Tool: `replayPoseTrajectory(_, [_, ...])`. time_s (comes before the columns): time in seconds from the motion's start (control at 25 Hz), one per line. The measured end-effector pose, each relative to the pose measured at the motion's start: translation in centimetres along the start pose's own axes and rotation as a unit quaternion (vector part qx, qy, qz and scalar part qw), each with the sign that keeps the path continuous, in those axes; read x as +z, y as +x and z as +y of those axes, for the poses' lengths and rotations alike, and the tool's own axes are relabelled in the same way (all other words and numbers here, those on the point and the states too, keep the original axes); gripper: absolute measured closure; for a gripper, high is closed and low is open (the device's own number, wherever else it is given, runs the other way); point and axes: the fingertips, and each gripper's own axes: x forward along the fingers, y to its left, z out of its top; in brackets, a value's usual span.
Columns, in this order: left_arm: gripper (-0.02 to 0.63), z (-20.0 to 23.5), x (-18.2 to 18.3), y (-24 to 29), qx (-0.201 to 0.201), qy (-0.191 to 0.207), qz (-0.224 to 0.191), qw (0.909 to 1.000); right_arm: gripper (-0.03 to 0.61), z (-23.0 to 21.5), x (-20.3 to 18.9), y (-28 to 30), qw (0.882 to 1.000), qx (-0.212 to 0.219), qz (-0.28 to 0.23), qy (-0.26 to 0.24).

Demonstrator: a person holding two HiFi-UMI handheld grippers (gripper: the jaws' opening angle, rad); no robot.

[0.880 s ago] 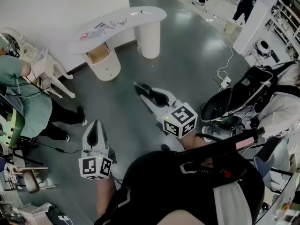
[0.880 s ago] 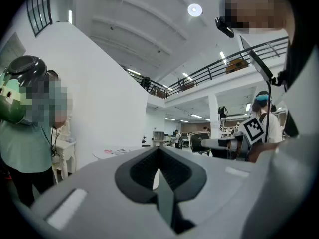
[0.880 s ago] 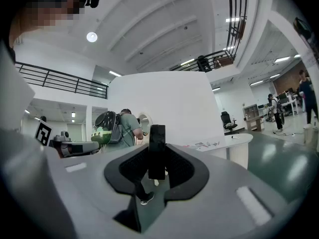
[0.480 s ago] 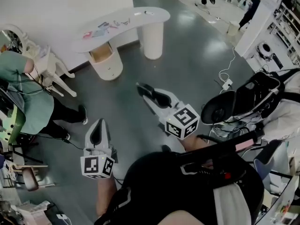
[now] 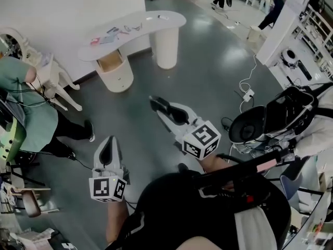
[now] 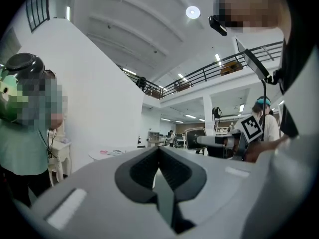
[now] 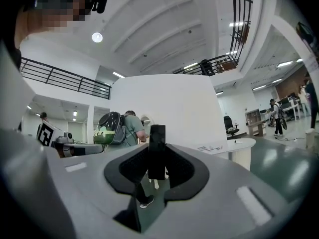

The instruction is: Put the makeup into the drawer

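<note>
Makeup, as a slim black rectangular stick [image 7: 157,151], stands upright between the pads of the right gripper [image 5: 156,102], which pinches it near its lower end and leaves the top poking above the jaws. The left gripper [image 5: 109,138] is held low beside it with its jaws pressed together and nothing between them.

Both grippers point across an open grey floor [image 5: 208,72] toward a white curved vanity table [image 5: 171,19] against the wall. Its round pedestal has a drawer with a pale wooden inside [image 5: 110,60] pulled open. The drawer is well apart from the stick, so I judge the carry has a good way to go.

From where I stand, the main risk is the grip. The hold is low on a smooth, narrow stick, so a jolt while walking could tip it or let it slide out onto the floor. A seated person in a green top [image 5: 28,116] and a white chair [image 5: 57,82] lie near the drawer's left side, so a wide swing could clip them. The opening also looks narrow, so letting go too early could drop the stick on the rim or beside the pedestal.
</note>
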Motion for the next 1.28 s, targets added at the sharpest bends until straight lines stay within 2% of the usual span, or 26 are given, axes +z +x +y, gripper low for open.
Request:
replayPoseTrajectory(0.12, [0.614, 0.5, 0.2, -0.6, -0.006, -0.005, -0.010, 0.9999, 0.483, 0.8, -0.3, 0.2, 1.000, -0.005, 0.005, 0.008])
replayPoseTrajectory(0.4, [0.614, 2.7, -0.6, -1.4, -0.018, -0.015, -0.004, 0.9997, 0.483, 2.9, -1.3, 1.4, 1.000, -0.006, 0.016, 0.013])
replayPoseTrajectory(0.6, [0.614, 5.3, 0.1, -1.7, 0.040, 0.000, -0.020, 0.9990, 0.483, 3.2, -1.2, 3.0, 1.000, 0.003, 0.012, 0.015])
replayPoseTrajectory(0.84, [0.614, 7.4, 0.6, 1.4, 0.036, -0.018, -0.018, 0.9990, 0.483, 0.9, -0.7, 6.6, 1.000, 0.015, 0.002, 0.020])
replayPoseTrajectory(1.04, [0.614, 8.4, 0.8, 5.5, 0.043, -0.009, -0.005, 0.9990, 0.483, -2.9, 0.6, 9.6, 0.999, 0.029, -0.007, 0.031])
replayPoseTrajectory(1.28, [0.614, 9.0, 1.0, 10.1, 0.047, -0.024, -0.011, 0.9986, 0.483, -7.5, 1.6, 12.0, 0.999, 0.034, -0.015, 0.033])
